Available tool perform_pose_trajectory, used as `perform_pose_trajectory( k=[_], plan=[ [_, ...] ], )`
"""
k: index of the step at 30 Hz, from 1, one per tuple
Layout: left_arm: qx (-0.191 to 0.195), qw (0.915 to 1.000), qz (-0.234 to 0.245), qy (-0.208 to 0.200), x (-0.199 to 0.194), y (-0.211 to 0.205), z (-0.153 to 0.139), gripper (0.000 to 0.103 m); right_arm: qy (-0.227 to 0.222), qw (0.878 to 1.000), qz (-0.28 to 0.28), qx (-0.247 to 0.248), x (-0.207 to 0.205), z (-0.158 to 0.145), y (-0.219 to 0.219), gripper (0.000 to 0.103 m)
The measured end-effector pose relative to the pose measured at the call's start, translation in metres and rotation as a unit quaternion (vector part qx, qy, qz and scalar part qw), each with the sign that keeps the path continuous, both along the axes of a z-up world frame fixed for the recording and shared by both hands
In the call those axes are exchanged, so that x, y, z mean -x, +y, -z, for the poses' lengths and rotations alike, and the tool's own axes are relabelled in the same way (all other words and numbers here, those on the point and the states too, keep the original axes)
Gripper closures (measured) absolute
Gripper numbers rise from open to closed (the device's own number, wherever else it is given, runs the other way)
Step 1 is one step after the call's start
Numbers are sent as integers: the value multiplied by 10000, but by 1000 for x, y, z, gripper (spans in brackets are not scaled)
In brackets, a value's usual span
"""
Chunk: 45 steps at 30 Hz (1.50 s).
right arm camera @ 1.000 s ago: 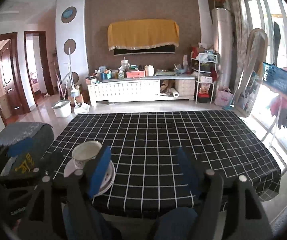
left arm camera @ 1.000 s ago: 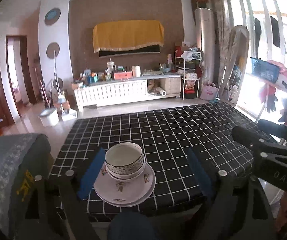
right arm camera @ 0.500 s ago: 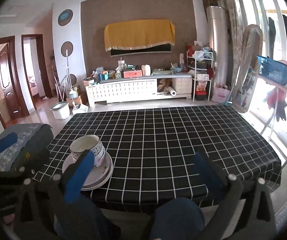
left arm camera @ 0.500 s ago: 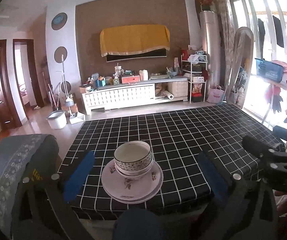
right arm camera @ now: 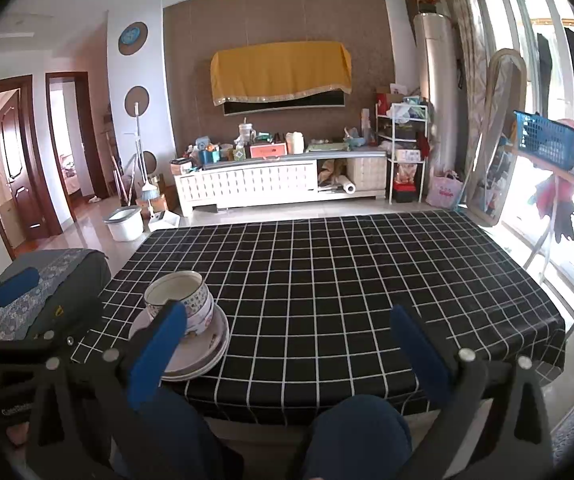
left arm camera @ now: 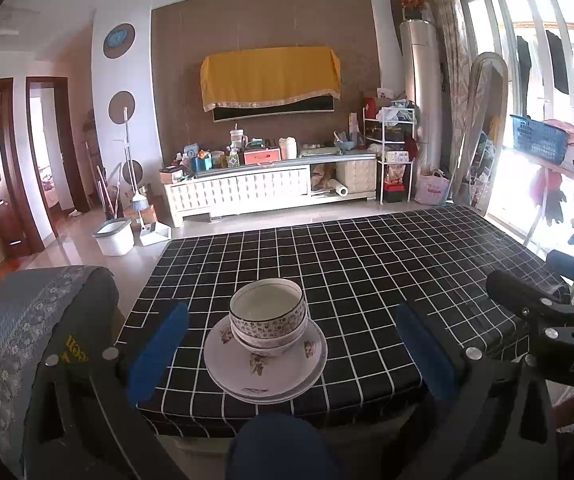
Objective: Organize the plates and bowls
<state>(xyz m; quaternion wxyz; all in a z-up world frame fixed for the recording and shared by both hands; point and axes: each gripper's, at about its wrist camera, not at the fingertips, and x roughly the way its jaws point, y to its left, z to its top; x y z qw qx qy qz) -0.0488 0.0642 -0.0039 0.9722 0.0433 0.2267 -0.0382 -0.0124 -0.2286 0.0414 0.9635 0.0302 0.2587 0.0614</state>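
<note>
While both pairs of jaws stand spread wide and hold nothing, the stacked bowls [left arm camera: 268, 319] sit nested on the stacked plates [left arm camera: 265, 364] at the table's [left arm camera: 367, 264] near edge. The left gripper [left arm camera: 291, 354] frames that stack dead centre, short of it. From the right gripper [right arm camera: 287, 350], the stack lies at nine o'clock, behind its left finger [right arm camera: 158, 354].

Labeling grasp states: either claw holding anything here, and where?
Nothing held. Left claw and right claw are both open; the bowls sit stacked on plates, untouched.
</note>
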Motion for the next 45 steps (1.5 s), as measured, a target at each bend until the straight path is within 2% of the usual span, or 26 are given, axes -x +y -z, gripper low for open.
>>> perform_pose_trajectory(
  k=[22, 28, 45],
  plan=[
    [40, 10000, 9, -38, 6, 2, -6, 0, -21, 10000, -35, 3, 3, 1, 2, 0],
    [162, 9999, 5, -7, 5, 5, -8, 0, 0, 10000, -41, -5, 3, 2, 3, 0],
    [62, 9999, -62, -51, 8, 8, -10, 0, -37, 9999, -84, 43, 8, -1, 8, 0]
  ],
)
